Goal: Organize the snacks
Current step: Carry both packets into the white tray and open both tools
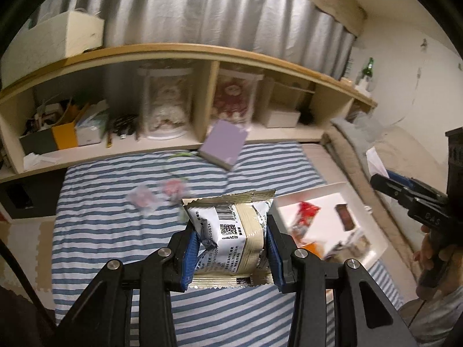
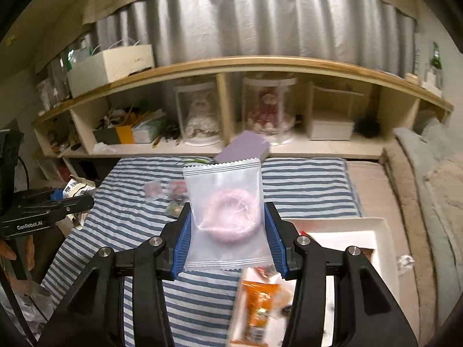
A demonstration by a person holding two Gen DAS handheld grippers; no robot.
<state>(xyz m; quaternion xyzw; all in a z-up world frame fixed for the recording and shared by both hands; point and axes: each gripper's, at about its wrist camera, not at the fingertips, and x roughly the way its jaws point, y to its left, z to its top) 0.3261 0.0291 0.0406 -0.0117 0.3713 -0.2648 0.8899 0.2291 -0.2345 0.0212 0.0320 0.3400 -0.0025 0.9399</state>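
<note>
Two grips, both loaded: left gripper [image 1: 231,231] clamped on the barcoded snack packet [image 1: 230,225], right gripper [image 2: 227,227] clamped on the clear pouch [image 2: 225,214] with its pink ring; both held above the striped bedcover [image 1: 115,231], white tray [image 1: 373,231] down to the right of each

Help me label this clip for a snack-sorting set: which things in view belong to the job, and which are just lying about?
Part of the job:
- barcode packet in left gripper
- pink-ring packet in right gripper
- white tray
- loose snacks on the striped cloth

Lying about:
- purple box
- shelf
- cased dolls
- green bottle
</note>
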